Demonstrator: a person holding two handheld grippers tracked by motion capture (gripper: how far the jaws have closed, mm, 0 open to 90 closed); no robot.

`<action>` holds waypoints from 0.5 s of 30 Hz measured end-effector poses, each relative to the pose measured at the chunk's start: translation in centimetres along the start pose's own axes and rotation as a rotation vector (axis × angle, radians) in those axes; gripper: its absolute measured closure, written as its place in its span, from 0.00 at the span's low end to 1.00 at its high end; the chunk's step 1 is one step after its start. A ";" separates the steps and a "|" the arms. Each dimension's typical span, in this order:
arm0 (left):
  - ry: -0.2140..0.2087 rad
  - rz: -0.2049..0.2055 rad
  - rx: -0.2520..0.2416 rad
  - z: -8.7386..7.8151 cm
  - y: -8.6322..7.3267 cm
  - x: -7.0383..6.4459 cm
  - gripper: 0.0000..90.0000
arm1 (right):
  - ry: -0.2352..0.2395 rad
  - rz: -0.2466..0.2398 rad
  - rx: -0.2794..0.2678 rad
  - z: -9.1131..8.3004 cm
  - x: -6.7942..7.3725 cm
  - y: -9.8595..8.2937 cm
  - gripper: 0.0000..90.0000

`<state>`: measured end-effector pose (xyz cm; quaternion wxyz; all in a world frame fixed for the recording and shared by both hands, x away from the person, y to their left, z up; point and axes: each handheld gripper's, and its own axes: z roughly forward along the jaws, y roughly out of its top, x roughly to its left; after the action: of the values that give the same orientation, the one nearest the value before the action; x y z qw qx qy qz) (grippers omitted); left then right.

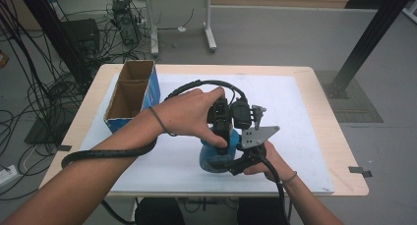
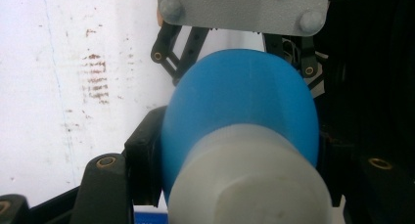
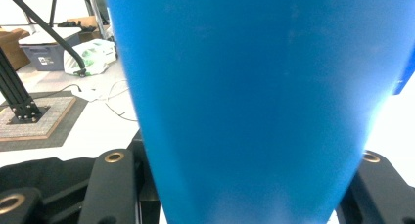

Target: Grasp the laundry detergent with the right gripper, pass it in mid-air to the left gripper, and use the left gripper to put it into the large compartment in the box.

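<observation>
we see both tongs closed on the blue bottle [image 1: 216, 154] at 6 o'clock on the surface [image 1: 305, 136]: left tongs [image 1: 222, 136] near its pale cap, right tongs [image 1: 241, 161] on its body. we judge it light, smooth, slippery; grip firmly at the body.

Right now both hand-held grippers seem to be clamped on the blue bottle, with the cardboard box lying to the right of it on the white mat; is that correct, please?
Not quite: the cardboard box stands to the left of the blue bottle, as the high view shows. The rest holds: the left hand-held gripper and the right hand-held gripper both clamp the bottle on the white mat.
</observation>
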<state>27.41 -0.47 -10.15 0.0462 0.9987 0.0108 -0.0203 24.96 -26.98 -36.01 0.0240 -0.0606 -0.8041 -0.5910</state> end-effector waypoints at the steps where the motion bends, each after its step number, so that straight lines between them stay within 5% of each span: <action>1: -0.001 -0.001 0.001 0.0 0.0 0.0 0.42 | -0.003 0.000 -0.001 0.0 0.1 0.0 0.46; 7: 0.007 0.000 0.008 -0.1 0.1 0.0 0.42 | -0.009 0.007 -0.007 -0.1 0.2 -0.1 0.44; 15: 0.015 0.000 0.012 -0.2 0.2 -0.1 0.42 | -0.042 0.042 -0.028 -0.2 0.5 -0.4 0.20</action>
<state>27.36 -0.62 -9.90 0.0403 0.9990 0.0110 -0.0129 24.36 -27.27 -36.30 0.0186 -0.0901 -0.7947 -0.6000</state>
